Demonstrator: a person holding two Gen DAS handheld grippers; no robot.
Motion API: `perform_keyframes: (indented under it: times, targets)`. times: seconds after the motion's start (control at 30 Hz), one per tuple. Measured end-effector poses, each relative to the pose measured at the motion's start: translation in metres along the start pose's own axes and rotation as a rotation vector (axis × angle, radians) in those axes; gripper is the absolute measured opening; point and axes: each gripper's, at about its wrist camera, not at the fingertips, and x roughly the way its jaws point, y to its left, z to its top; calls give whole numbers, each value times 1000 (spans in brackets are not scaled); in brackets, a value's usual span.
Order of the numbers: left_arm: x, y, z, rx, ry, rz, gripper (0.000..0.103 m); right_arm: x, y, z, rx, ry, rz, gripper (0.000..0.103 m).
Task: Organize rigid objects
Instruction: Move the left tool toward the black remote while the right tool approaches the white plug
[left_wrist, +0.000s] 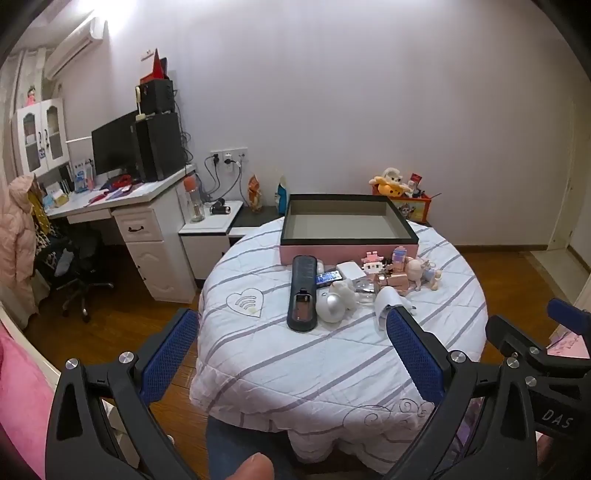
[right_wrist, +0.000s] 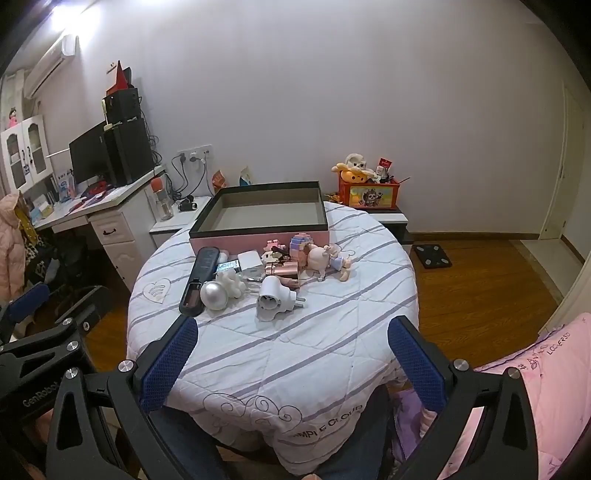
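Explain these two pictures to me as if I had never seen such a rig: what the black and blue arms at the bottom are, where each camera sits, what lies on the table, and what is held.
A person holds one two-finger tool in each hand. Each picture comes from a wide-angle camera on one tool, looking along its blue-padded fingers: one shows the left gripper, the other the right gripper. Both stand open and hold nothing. Ahead is a round table under a white striped quilted cover. On it sits an empty pink box with a dark rim, and before it a cluster: a long black remote control, a silver ball, a white plug-in device and small toy figures.
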Motion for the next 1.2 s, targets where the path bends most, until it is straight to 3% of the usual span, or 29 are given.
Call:
perform_keyframes:
  times: [0.4, 0.7, 0.9, 1.2]
  targets:
    - [1, 5, 1, -19, -9, -6, 103, 2, -3, -1, 2, -1, -4, 103]
    - [2, 13, 1, -40, -33, -50, 103, 1, -2, 2, -1, -4, -7, 103]
    - [3, 14, -1, -44, -51, 3, 103, 0, -3, 3, -4, -12, -10, 103]
    - [13, 15, -4, -39, -38, 9, 103, 7, -2, 0, -8, -11, -10, 103]
